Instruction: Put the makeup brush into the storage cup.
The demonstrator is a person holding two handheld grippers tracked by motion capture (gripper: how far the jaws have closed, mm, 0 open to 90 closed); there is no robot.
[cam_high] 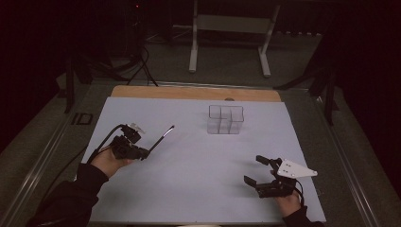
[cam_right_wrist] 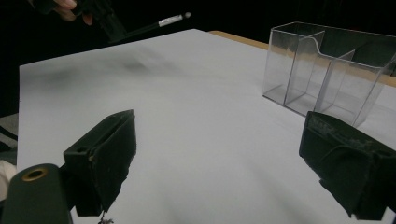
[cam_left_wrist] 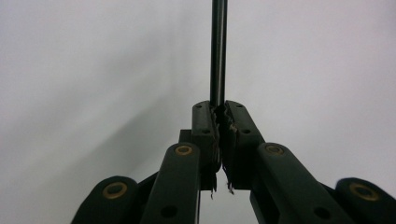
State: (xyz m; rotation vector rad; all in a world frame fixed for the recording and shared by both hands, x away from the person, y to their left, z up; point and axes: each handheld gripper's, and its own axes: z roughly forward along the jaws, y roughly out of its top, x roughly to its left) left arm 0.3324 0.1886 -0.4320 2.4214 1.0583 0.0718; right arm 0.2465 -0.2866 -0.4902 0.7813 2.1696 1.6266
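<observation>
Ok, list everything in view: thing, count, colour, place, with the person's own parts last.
pen: one, dark with a silver band, clamped in the left gripper, tip raised toward the organiser
clear organiser: one, transparent, several compartments, far middle of the sheet
white sheet: one, covers the table
wooden table: one, tan, far edge showing
metal stand: one, white, on the floor beyond
left gripper: one, black, near left, shut on the pen
right gripper: one, black, near right, jaws open
hands: two, dark sleeves, bottom edge

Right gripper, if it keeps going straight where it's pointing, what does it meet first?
Probably the clear plastic organizer: it stands ahead, toward the right of the right gripper, past bare white tabletop, though depth is unclear.
</observation>
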